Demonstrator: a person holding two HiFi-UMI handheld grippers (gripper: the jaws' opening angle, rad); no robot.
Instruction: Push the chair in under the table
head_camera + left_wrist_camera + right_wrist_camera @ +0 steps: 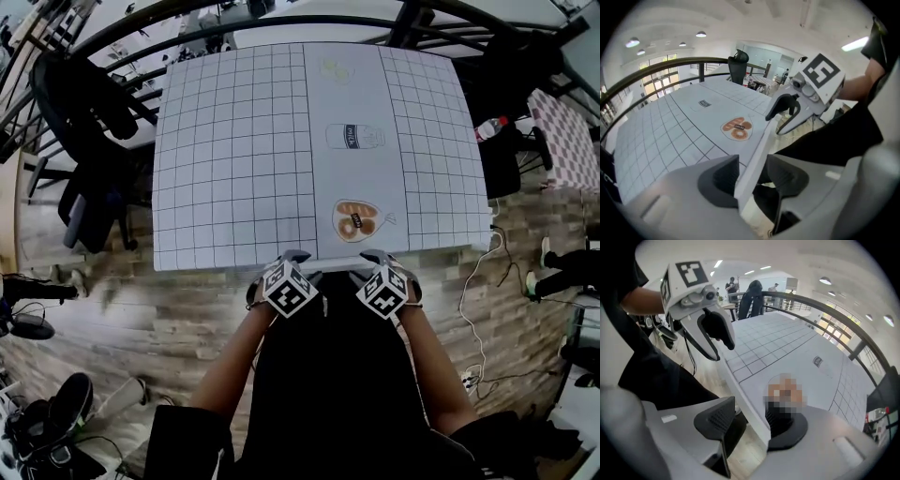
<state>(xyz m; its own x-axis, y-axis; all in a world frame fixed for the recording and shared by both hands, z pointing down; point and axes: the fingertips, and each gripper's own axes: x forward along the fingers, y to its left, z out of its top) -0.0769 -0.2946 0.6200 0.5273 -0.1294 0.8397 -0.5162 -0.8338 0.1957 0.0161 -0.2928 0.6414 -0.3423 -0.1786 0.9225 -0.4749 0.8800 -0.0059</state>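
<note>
Left of the gridded tabletop (234,187), a black office chair (89,187) stands on the wooden floor (141,309). At the near edge, our left gripper (749,176) has its jaws spread, with the edge running between them. Between our arms a black mass (328,375) reaches that edge. We cannot tell the chair from our dark clothing there. Our right gripper (752,420) also has its jaws spread astride the edge, near a doughnut print (356,220). White cables (478,300) trail to the right.
</note>
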